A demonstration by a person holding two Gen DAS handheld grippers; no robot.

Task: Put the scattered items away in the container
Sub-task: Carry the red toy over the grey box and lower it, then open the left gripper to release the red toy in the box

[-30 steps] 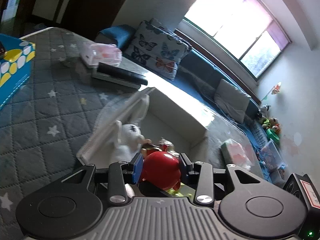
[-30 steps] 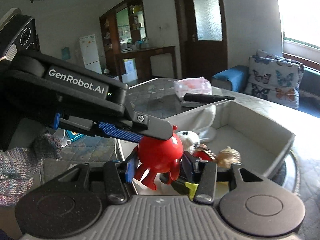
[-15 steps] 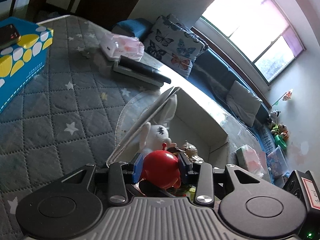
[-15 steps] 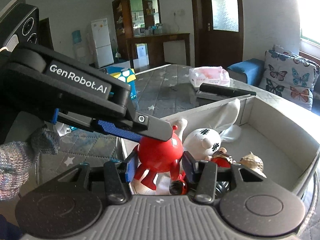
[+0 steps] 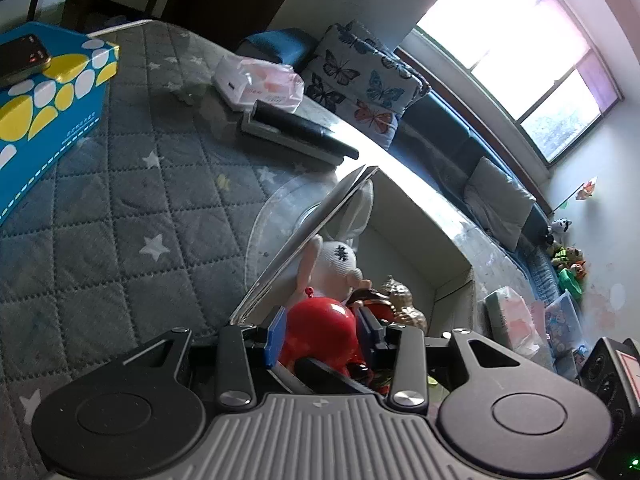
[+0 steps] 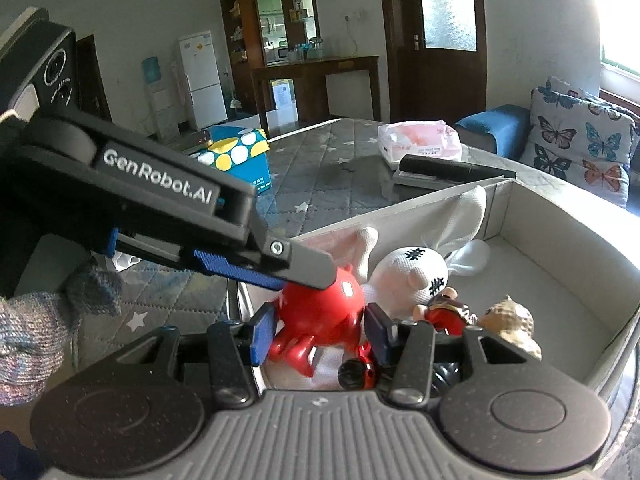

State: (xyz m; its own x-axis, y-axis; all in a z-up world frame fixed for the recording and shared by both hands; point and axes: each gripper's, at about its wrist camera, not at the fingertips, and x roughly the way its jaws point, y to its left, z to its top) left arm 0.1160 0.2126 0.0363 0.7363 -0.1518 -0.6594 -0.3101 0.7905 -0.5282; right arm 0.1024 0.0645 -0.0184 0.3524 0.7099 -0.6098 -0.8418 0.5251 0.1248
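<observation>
A: Lower now than a second ago, the red toy has come down to the near left corner of the white box, close over the plush rabbit.

B: Who holds it?

A: The left gripper, pads pressed on both sides of it. The right gripper brackets it too, probably steadying; whether its pads touch, I cannot tell.

B: Why that corner?

A: The figurine and shell lie further right.

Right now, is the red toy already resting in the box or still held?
Still held: both the left gripper and right gripper clamp the red toy over the box's near end.
</observation>
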